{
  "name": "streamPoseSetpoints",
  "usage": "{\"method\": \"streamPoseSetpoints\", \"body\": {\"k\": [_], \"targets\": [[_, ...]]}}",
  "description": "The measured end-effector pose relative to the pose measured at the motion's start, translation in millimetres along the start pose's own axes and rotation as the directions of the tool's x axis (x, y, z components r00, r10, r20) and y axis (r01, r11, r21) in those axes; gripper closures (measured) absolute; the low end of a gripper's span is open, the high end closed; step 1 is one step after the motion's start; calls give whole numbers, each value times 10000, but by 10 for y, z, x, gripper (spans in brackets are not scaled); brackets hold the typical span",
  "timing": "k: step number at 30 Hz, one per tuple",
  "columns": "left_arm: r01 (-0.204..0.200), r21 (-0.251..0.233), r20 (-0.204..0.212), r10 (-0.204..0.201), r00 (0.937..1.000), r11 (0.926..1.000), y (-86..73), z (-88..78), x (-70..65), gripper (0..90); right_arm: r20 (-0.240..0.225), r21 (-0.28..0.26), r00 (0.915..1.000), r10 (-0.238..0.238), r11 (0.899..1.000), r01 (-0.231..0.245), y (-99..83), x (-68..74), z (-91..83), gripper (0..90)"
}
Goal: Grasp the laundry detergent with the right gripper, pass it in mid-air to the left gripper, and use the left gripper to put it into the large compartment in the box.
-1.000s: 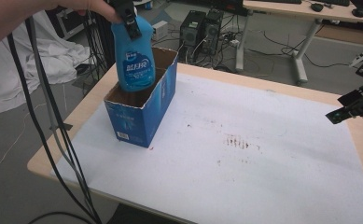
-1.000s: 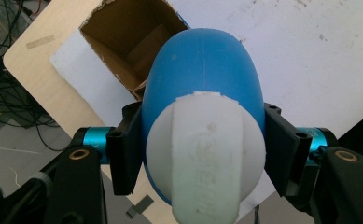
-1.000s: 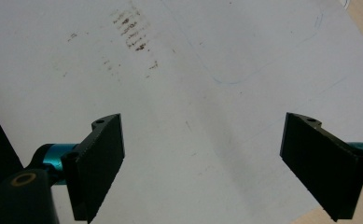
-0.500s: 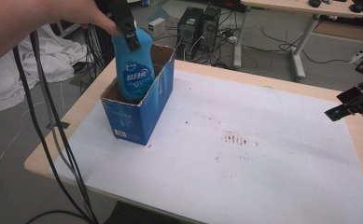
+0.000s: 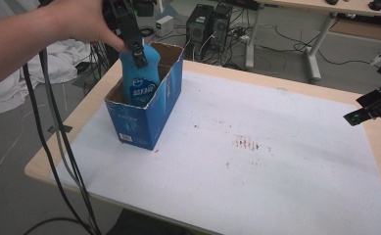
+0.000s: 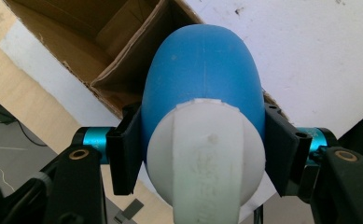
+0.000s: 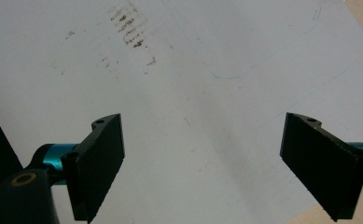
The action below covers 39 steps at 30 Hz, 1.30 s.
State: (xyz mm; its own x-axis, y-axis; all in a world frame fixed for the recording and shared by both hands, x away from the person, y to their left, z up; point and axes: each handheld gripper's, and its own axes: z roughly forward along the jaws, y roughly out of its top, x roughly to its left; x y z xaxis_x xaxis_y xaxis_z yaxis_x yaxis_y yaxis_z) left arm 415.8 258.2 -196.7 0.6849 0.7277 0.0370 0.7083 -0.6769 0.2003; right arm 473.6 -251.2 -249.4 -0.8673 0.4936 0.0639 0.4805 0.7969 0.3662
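Left hand-held gripper [image 5: 138,51] clamps the blue bottle [image 5: 140,81] by its neck, keeping it upright inside the cardboard box [image 5: 146,120] at upper left (right hand-held gripper [image 7: 202,163] idles open).

Blue bottle [image 5: 140,81] (white cap) upright, half inside open blue carton [image 5: 151,115] on table's left.

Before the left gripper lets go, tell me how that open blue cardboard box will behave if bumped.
The open blue cardboard box probably slides or tips easily: it stands tall and narrow on smooth white paper. Its torn rim suggests thin, dentable walls. The blue plastic bottle the left gripper lowers inside may steady it.
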Motion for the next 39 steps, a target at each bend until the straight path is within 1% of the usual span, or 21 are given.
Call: {"method": "streamPoseSetpoints", "body": {"k": [3,4,5,6,7,8,10,11,12,22,24,25,28,32,39], "targets": [[-27,22,-16,27,10000,10000,-14,48,-1,383,1,-3,10000,25,10000,-25,-8,-2,0,130],[-5,28,-20,5,10000,10000,-32,97,0,383,5,-19,10000,70,10000,-70,-17,-8,-1,130],[-5,28,-20,5,10000,10000,-32,97,0,383,5,-19,10000,70,10000,-70,-17,-8,-1,130],[43,52,-6,-43,10000,10000,-51,149,4,383,26,-42,9999,102,9999,-102,-27,-14,1,130],[43,52,-6,-43,10000,10000,-51,149,4,383,25,-34,9999,141,9999,-141,-31,-14,2,130],[-44,125,-3,44,10000,9999,-59,164,13,383,25,-34,9999,141,9999,-141,-31,-14,2,130],[-37,139,4,37,10000,9999,-79,223,11,383,17,-2,9999,155,9999,-155,-38,-15,5,130],[-37,139,4,37,10000,9999,-79,223,11,383,17,-2,9999,155,9999,-155,-38,-15,5,130],[-90,185,12,90,10000,9998,-87,252,13,383,26,-21,9999,160,9999,-160,-40,-19,5,130],[-128,187,9,128,9999,9997,-117,351,8,383,-5,-33,9999,119,9999,-119,-30,-21,12,130],[-189,226,36,188,9998,9996,-117,369,9,383,12,-13,9999,172,9999,-172,-27,-19,12,130],[-142,198,25,142,9999,9997,-119,381,4,383,13,-20,9998,179,9998,-179,-27,-20,12,130],[-204,290,45,202,9998,9994,-125,422,8,383,2,-37,9999,149,9999,-149,-29,-27,16,130],[-169,279,56,168,9998,9995,-142,467,15,383,-33,-60,9998,207,9998,-207,-42,-31,26,130],[-202,328,48,201,9998,9993,-162,527,31,382,-22,26,9998,213,9998,-213,-56,-36,54,131]]}}
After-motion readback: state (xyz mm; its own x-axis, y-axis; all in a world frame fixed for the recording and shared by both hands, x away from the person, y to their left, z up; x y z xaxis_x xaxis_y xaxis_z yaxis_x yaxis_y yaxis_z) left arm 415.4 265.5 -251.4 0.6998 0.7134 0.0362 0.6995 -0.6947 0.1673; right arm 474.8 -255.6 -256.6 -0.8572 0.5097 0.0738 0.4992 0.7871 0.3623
